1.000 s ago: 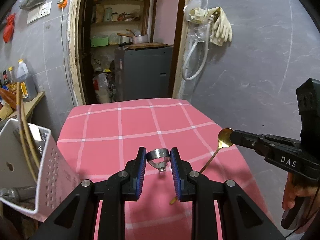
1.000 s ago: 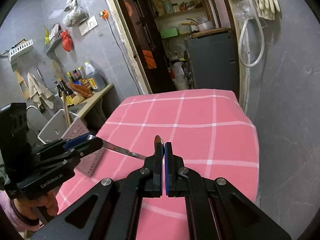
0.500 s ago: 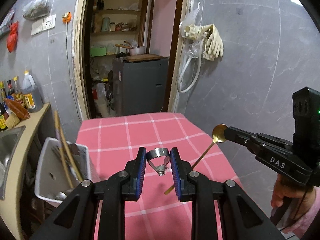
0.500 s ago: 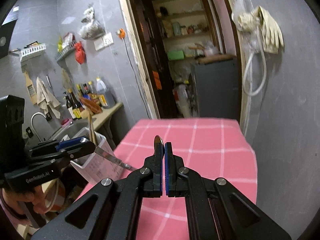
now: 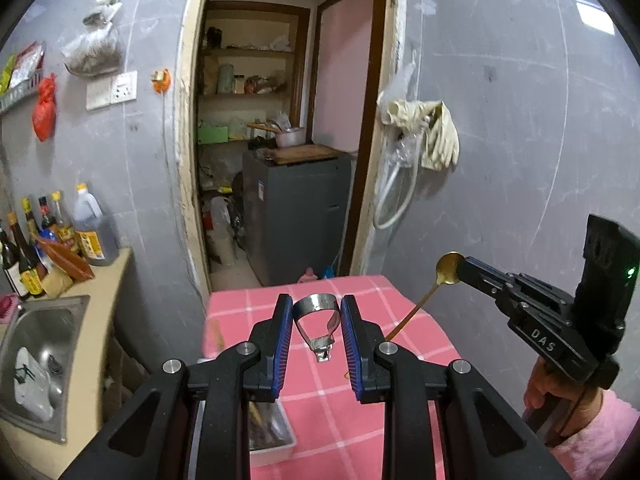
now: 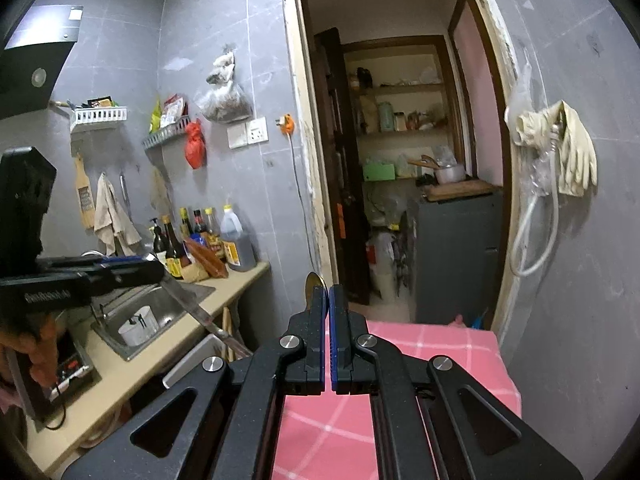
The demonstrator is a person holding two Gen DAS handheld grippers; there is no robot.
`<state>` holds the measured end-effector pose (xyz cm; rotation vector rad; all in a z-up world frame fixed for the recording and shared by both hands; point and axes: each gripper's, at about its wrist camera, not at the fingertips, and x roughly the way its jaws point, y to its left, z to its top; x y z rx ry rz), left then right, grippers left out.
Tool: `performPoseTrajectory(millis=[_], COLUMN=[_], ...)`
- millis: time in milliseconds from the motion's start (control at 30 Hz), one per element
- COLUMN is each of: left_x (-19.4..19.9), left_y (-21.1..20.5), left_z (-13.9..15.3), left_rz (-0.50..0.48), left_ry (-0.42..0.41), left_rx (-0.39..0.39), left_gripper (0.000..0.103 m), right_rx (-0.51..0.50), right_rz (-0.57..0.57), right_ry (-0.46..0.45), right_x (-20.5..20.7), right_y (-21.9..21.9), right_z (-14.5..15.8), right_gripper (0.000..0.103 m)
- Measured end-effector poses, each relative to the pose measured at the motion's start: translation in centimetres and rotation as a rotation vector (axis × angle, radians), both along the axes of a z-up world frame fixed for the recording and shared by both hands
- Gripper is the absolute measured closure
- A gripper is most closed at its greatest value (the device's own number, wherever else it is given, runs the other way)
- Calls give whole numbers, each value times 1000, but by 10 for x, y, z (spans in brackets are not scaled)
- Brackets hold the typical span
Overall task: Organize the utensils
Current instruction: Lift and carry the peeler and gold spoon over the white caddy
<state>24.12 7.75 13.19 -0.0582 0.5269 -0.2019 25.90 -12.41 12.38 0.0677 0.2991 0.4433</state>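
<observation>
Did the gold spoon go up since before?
Yes. The gold spoon rose: its bowl was over the pink tablecloth, now against the grey wall above.

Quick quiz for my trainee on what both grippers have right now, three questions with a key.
1. True or false: the right gripper is shut on the bowl of a spoon, with the handle hanging below.
2. What sits between the fingers of the left gripper? A) a steel loop B) chopsticks C) nothing
3. Fill in: the checked cloth below the grippers is ____ with white lines.

Key: 1 true; 2 A; 3 pink.
</observation>
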Motion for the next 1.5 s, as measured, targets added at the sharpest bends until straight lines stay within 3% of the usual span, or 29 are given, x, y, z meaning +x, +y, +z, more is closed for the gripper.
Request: performPoseTrajectory(millis=[300,567,800,1033,1233,1500], left_x=[-11,-1,8,20,24,26], left_y=[41,59,64,68,72,85], left_z=[18,-17,-41,-64,-78,-93], left_rz=[64,64,51,20,-20,-77], left_ry=[2,106,154,203,238,261], left_rx=[45,34,86,86,60,-59], left_gripper=[80,80,80,80,79,79], right_rx=[-99,-250,-327,-353,-317,-230], right_rz=[60,80,63,44,24,13], right_ry=[-17,-1,30,79,116,183], right_x=[7,7,6,8,7,8], right_y=[64,111,132,143,144,139], right_z=[0,-22,-37,-56,-65,-77], right_gripper=[101,101,101,101,101,100])
